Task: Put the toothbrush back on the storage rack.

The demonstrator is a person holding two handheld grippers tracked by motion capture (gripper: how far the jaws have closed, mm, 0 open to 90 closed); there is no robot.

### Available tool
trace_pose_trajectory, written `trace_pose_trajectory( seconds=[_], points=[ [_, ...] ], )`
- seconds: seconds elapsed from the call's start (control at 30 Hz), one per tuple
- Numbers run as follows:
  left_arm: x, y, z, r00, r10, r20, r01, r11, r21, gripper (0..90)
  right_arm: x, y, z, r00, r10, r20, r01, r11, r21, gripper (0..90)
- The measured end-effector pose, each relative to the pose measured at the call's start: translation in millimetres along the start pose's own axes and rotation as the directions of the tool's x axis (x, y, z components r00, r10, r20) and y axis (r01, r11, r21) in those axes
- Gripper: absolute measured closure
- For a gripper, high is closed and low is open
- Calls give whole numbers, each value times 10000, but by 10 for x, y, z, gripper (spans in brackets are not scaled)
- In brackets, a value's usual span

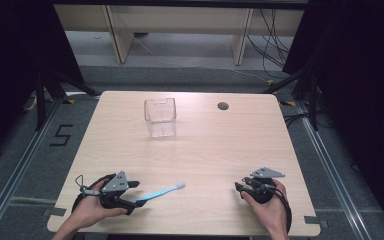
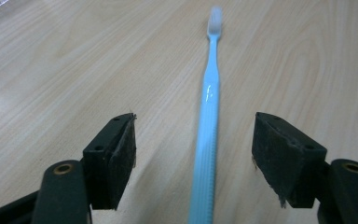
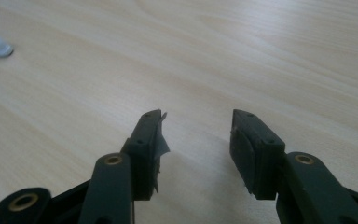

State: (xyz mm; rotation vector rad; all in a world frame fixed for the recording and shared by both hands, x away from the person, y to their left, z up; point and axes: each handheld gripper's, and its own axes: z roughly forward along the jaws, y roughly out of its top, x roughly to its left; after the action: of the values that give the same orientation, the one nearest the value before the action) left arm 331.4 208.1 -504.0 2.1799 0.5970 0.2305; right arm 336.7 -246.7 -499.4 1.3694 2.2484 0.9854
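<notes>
Nearest in the left gripper view, two black pads (image 2: 116, 156) are standing wide apart with the light-blue toothbrush (image 2: 208, 126) lying between them, its ribbed handle running up the middle and touching neither pad. From above, the left gripper (image 1: 132, 192) is resting low at the near-left edge of the table (image 1: 220, 150), straddling the handle end, while the white bristle head is pointing away to the right. By the look of it, the step in hand is the approach to a pick-up: the jaws are lined up over the handle but are not gripping it yet. What the next move probably calls for is closing the pads squarely on the ribbed part, then lifting.

Over at the near-right, the right gripper (image 1: 244, 186) is idling on the wood, its jaws partly open with nothing between them.

Farther back, a clear plastic container (image 1: 160, 117) is standing upright, well apart from the toothbrush, and seems the likely destination.
</notes>
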Motion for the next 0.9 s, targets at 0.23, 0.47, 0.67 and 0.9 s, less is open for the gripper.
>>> trace_pose_trajectory(
  seconds=[0.23,0.47,0.67,0.9],
  points=[
    [5,105,-81,9992,-377,-94,380,9988,319,327,66,76,-78,9994,-306,-178,327,9906,1332,590],
    [26,462,-30,9993,-325,172,290,9842,1747,411,46,113,-142,9971,-729,-234,755,9862,1474,597],
    [77,666,132,9981,131,610,-338,9357,3513,462,66,157,-177,9958,-857,-330,899,9826,1624,592],
    [19,874,292,9816,1263,1429,-1843,8214,5397,527,163,187,-207,9969,-607,-497,695,9775,1990,581]
  ],
)
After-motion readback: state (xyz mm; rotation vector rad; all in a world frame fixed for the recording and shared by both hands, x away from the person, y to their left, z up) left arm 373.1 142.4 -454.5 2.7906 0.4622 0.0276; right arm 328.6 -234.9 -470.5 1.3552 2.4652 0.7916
